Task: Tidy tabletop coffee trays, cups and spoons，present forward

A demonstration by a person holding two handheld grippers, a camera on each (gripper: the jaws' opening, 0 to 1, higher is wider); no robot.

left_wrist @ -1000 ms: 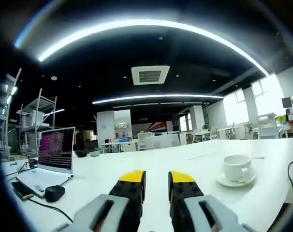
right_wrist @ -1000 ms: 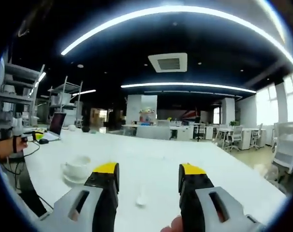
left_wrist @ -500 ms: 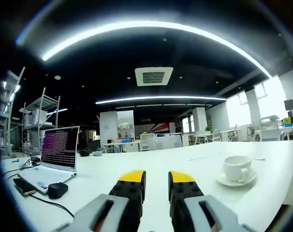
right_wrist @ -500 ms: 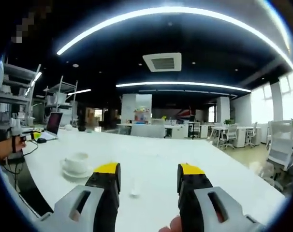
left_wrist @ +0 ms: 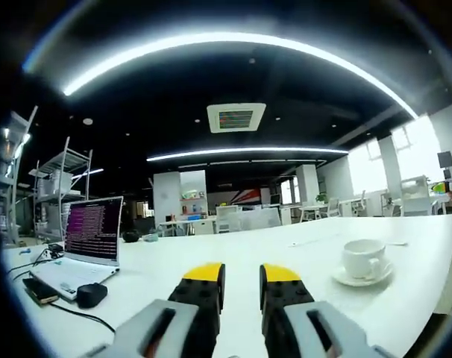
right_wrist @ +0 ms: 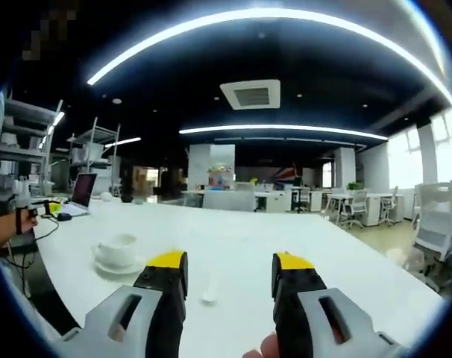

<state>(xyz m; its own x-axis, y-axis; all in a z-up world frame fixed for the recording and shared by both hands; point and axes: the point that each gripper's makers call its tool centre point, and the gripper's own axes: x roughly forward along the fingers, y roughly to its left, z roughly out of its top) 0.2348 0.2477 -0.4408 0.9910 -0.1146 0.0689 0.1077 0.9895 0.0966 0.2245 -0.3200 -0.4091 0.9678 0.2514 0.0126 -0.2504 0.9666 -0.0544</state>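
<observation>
While you hold both tools low over the white table (left_wrist: pixel 233 253), your left gripper (left_wrist: pixel 241 280) has its yellow-tipped jaws drawn close, a narrow slit between them and nothing in it, so it reads as nearly clenched and empty. Your right gripper (right_wrist: pixel 230 272) has its jaws spread wide apart, released, also holding nothing; a fingertip of yours shows at the bottom edge between them. In the right gripper view, a small white spoon (right_wrist: pixel 209 289) lies on the table in the gap seen between the jaws, beyond the tips and apart from them. To the left of that gripper sits the white cup (right_wrist: pixel 117 250), upright on its saucer (right_wrist: pixel 115 266), near the table's edge and apart from the spoon. In the left gripper view the same cup (left_wrist: pixel 362 259) stands on its saucer (left_wrist: pixel 360 280) to the right of the jaws, well apart from them. On the far left of that view an open laptop (left_wrist: pixel 90 233) with a lit screen sits beside a black mouse (left_wrist: pixel 91 295) and a phone (left_wrist: pixel 41 290), with cables trailing off. Your left hand (right_wrist: pixel 4 226), with the tool in it, shows at the left edge of the right gripper view. Office desks and chairs (right_wrist: pixel 435 231) stand beyond the table.
</observation>
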